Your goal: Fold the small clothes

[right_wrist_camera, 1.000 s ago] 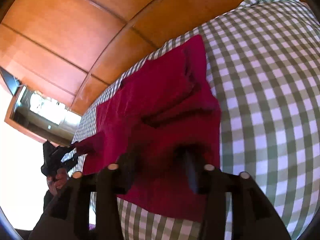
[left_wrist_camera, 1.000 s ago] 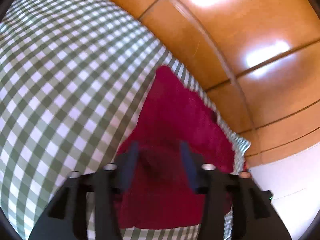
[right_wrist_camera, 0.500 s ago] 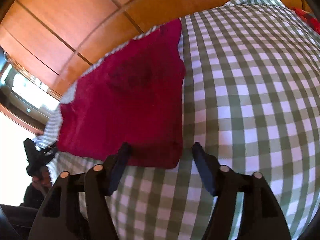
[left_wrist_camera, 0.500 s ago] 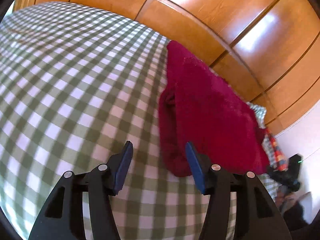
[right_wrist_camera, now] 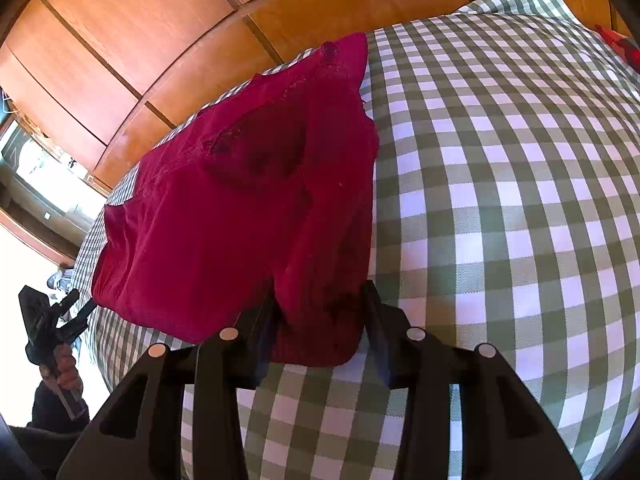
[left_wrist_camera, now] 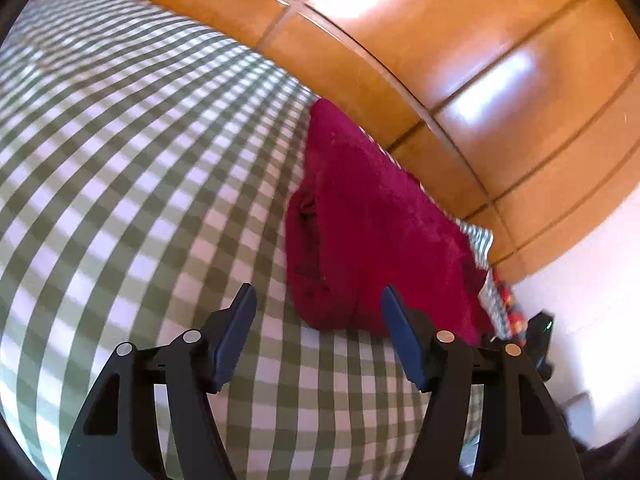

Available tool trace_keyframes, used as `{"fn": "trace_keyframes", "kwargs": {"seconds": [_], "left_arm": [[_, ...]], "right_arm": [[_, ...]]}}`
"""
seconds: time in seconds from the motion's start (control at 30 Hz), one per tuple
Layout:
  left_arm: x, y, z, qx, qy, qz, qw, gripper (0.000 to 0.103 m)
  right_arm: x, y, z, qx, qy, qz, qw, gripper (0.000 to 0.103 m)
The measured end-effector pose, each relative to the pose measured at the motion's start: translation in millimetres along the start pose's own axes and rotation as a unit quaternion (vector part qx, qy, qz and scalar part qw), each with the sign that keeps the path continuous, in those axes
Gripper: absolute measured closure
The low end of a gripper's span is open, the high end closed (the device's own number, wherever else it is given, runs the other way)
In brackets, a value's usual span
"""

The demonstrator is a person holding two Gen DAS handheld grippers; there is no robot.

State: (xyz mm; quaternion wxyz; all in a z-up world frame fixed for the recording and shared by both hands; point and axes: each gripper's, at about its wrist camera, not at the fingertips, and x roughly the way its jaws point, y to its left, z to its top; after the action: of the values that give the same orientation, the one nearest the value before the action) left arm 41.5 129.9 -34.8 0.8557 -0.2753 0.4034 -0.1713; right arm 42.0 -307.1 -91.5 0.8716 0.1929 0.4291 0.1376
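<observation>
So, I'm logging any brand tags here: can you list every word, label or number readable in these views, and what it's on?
None readable.
Red garment: no tag or print shows.
Checked cloth: pattern only.
Wooden panels: plain.

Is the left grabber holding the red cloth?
No, the left gripper is open, its fingers spread over the checked sheet, with the red garment lying just beyond its tips.

Green-and-white checked cloth (left_wrist_camera: 120,168) covering the surface, glossy orange wood panelling (left_wrist_camera: 500,60) running behind, red plaid fabric (right_wrist_camera: 618,46) peeking in at far right edge.
</observation>
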Motion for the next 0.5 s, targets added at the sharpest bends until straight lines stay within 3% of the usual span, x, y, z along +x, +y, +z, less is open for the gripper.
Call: {"fn": "trace_keyframes", "kwargs": {"seconds": [0.03,0.1,0.13,0.17,0.37,0.5], "left_arm": [[5.2,-3.5,1.1,0.009,0.006,-0.002,0.9999,0.041],[14.8,-8.4,3.0,0.023,0.019,-0.011,0.9995,0.064],[20.8,-9.6,4.6,0.029,0.034,-0.016,0.9989,0.085],[23.9,-9.5,5.6,0.030,0.037,-0.016,0.9987,0.090],[-7.2,-17.4,1.2,0.052,0.022,-0.048,0.9973,0.095],[-28.7,-23.8,-25.6,0.077,0.049,-0.049,0.9946,0.095]], "right_arm": [[-1.2,1.2,0.2,-0.001,0.001,-0.002,1.000,0.064],[-2.0,1.7,1.6,0.000,0.004,-0.002,1.000,0.070],[-2.8,2.2,2.7,0.001,0.006,0.001,1.000,0.078],[-4.9,3.2,3.7,0.000,0.006,0.002,1.000,0.081],[-36.9,13.6,-0.2,-0.035,0.001,0.000,0.999,0.086],[-57.9,12.8,-25.2,-0.061,0.023,-0.014,0.998,0.086]]}}
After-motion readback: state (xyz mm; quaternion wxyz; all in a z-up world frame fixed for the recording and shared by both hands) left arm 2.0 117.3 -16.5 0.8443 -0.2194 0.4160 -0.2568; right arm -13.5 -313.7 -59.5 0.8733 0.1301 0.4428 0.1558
